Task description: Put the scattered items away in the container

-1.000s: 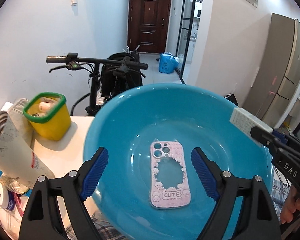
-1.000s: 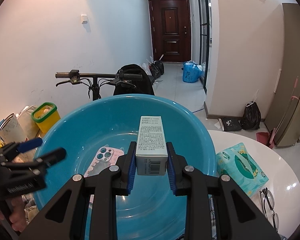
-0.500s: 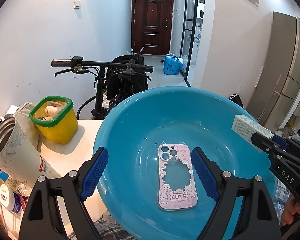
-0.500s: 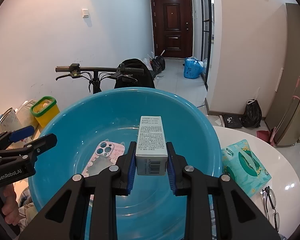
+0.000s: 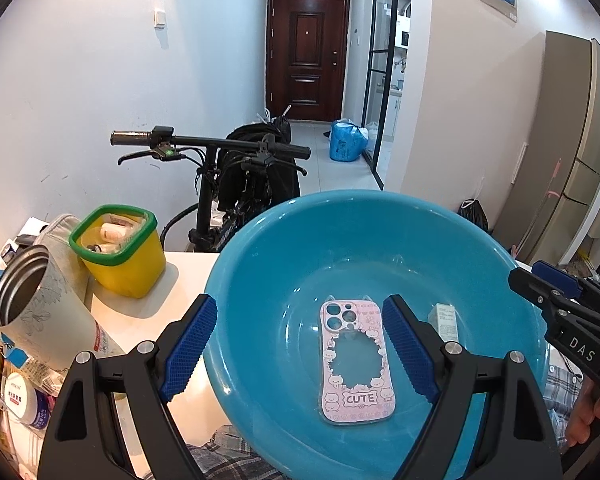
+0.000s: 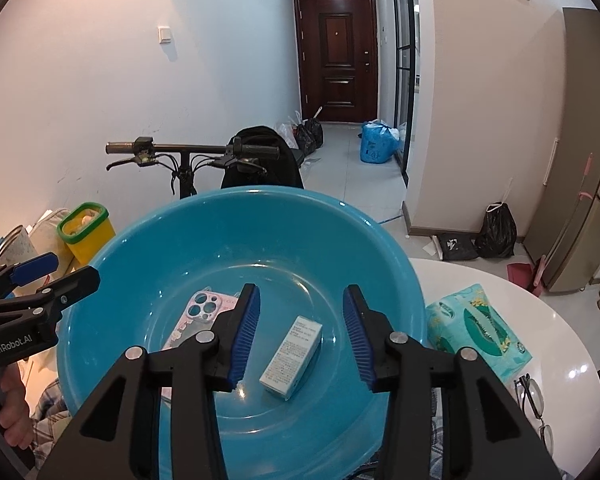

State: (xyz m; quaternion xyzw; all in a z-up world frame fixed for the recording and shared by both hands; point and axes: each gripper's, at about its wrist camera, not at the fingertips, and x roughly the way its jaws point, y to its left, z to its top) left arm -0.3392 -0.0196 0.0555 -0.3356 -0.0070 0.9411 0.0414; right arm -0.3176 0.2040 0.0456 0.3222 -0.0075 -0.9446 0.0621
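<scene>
Both views are evenly lit and sharp, without motion blur. Fisheye distortion bends the walls and blackens the corners. The glossy white round table (image 6: 556, 344) shows small glare spots. The yellow green-rimmed plastic bin (image 5: 120, 256) casts a soft shadow rightward.

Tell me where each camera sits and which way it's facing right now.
Left wrist: on the left gripper, angled down into the basin over the phone case; own open fingers, the right gripper at right edge.
Right wrist: on the right gripper, angled down over the box; jaws just opened, the box lying loose below; the left gripper and a hand at left.
Shared: basin, phone case, box, yellow bin, bike, door.
</scene>
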